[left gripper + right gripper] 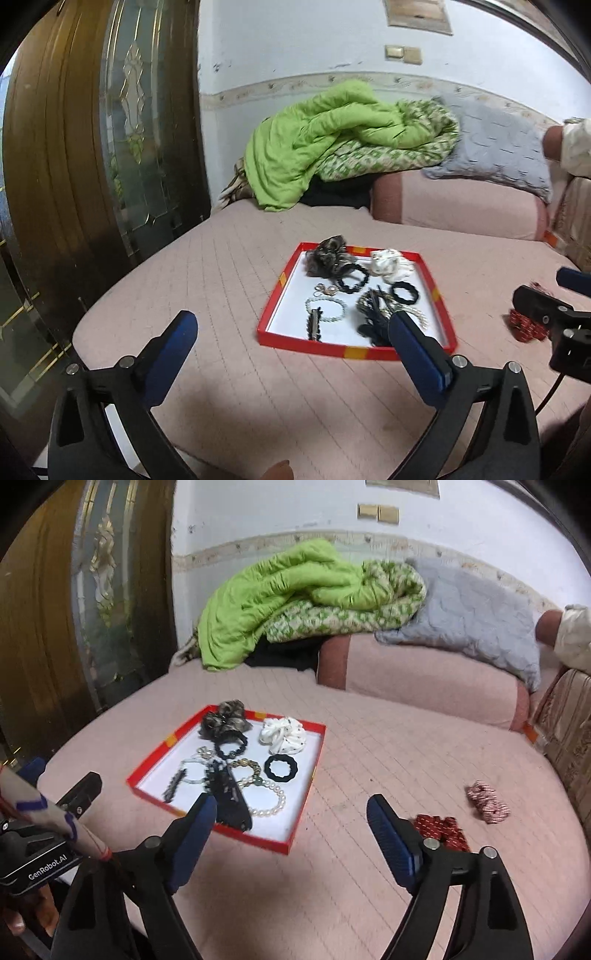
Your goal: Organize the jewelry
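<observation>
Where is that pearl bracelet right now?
In the right wrist view, the pearl bracelet lies in the red tray's near right corner, beside a black hair clip, below the black ring scrunchie.

A pink quilted bed (388,746) is carrying a red tray (299,808) ahead-left of the right tool and 2 red scrunchies (487,801) ahead-right.
</observation>
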`<state>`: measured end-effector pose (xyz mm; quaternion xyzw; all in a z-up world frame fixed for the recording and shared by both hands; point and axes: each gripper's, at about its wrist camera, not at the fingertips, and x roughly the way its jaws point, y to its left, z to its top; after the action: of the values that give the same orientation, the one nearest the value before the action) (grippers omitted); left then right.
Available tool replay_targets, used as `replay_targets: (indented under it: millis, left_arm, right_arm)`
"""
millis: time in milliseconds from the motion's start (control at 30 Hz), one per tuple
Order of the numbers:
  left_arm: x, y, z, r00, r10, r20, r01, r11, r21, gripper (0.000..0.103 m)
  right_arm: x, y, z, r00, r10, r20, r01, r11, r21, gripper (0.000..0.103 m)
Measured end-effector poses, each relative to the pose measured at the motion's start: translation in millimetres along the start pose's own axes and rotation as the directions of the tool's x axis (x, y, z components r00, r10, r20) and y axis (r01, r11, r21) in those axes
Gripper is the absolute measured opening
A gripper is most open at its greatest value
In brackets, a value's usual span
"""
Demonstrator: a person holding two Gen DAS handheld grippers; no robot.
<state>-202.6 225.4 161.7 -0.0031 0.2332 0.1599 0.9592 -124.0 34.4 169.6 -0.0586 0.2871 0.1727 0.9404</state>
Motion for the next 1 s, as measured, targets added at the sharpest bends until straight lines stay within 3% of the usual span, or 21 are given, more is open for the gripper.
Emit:
replay_targets:
  millis: [100,233,433,533,667,800,1000]
  left_arm:
    - [-11,1,-2,1.000,0.004,-0.009,-0.004,1.000,0.002,0.103]
    - [-12,5,0,0.998,0.038,-0.054,-0.039,0.999,-0.016,0.103]
    - [-13,8,-3,0.997,0.072,-0.032,-0.073,0.997,-0.022,0.103]
    - [-8,11,-5,0.989,0.143,-0.035,-0.144,0.989,-0.045,0.103]
    - [-10,15,-9,0.981,0.192,0.021,-0.190,0.979,-0.075,0.103]
    - [-4,16,-17,0.983,0.185,-0.002,-0.185,0.979,-0.080,0.103]
    - [10,4,-30,0.986,0.157,-0.062,-0.157,0.988,0.004,0.103]
  right_arm:
    - [-23,8,-9,0.999,-0.010,0.042,0.011,1.000,-0.020,0.092]
    - [-27,15,-15,1.000,-0.002,0.025,0.002,0.999,-0.034,0.092]
    - [-33,15,-17,0.999,-0.008,0.031,0.009,0.999,-0.034,0.092]
    - [-31,14,-20,1.000,-0.012,0.021,0.012,1.000,-0.028,0.092]
    - [-31,15,-23,1.000,-0.020,0.013,0.020,0.999,-0.039,0.092]
    - [-28,14,-25,1.000,-0.024,0.003,0.024,0.999,-0.029,0.092]
    - [-25,22,-28,1.000,-0.022,-0.008,0.021,0.999,-0.044,0.092]
